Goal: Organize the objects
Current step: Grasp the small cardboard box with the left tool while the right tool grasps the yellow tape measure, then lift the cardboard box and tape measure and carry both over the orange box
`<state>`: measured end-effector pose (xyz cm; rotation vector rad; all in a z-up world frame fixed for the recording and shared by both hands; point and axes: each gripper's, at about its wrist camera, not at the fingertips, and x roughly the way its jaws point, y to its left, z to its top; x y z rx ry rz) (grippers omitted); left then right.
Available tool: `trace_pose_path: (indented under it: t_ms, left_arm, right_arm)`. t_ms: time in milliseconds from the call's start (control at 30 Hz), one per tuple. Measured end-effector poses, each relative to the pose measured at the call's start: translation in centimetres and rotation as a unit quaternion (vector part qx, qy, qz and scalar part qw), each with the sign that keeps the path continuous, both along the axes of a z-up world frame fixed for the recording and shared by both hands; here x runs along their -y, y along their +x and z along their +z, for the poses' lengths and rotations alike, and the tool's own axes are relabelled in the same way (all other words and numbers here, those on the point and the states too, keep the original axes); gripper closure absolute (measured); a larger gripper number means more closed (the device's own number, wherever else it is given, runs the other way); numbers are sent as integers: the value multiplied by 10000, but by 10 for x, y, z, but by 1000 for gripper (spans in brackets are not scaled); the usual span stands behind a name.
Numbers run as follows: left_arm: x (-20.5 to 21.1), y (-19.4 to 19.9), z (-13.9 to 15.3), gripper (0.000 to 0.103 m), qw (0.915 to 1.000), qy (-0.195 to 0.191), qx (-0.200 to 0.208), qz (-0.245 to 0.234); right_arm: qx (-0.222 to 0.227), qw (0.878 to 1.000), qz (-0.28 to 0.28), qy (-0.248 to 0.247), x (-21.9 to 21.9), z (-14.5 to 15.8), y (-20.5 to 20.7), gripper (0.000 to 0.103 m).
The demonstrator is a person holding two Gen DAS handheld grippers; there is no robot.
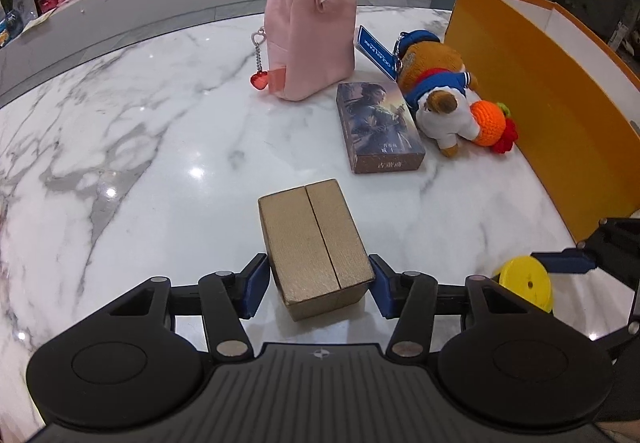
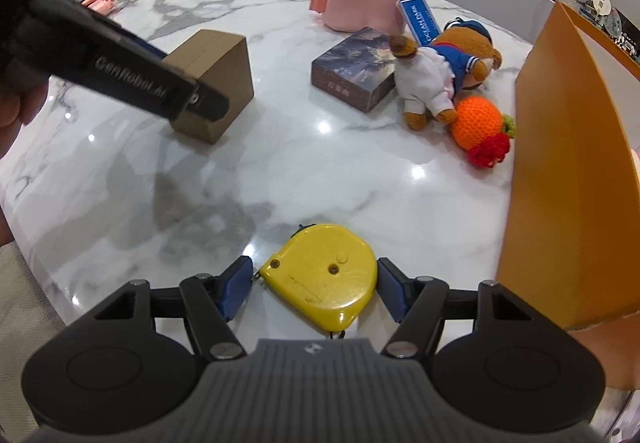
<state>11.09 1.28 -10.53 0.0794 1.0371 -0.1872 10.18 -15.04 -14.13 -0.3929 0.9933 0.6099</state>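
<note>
My left gripper (image 1: pixel 318 285) has its jaws around the near end of a brown cardboard box (image 1: pixel 314 243), pads touching its sides; the box rests on the marble table (image 1: pixel 120 163). The box also shows in the right wrist view (image 2: pixel 218 79), partly behind the left gripper's arm. My right gripper (image 2: pixel 314 285) has its blue pads on either side of a yellow tape measure (image 2: pixel 322 275) lying on the table; a small gap shows at the left pad. The tape measure also shows in the left wrist view (image 1: pixel 526 283).
An open orange box (image 1: pixel 540 99) stands along the right, also in the right wrist view (image 2: pixel 568 171). A pink mini backpack (image 1: pixel 312 35), a printed card box (image 1: pixel 378 127), a plush bear (image 1: pixel 436 83) and a crocheted orange (image 1: pixel 490 123) sit further back.
</note>
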Motion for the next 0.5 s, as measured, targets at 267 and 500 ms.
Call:
trace_pose_path:
  t_ms: [267,500]
  left_arm:
    - [-8,-1,-12,45,9996,-182,-41,216]
    - [-2,-2,-10,36,9997,-142,161,89]
  right_arm:
    - [-1,9997,-160,185,12,-2,9,33]
    - [41,9994,-280,208,11,-3,9,32]
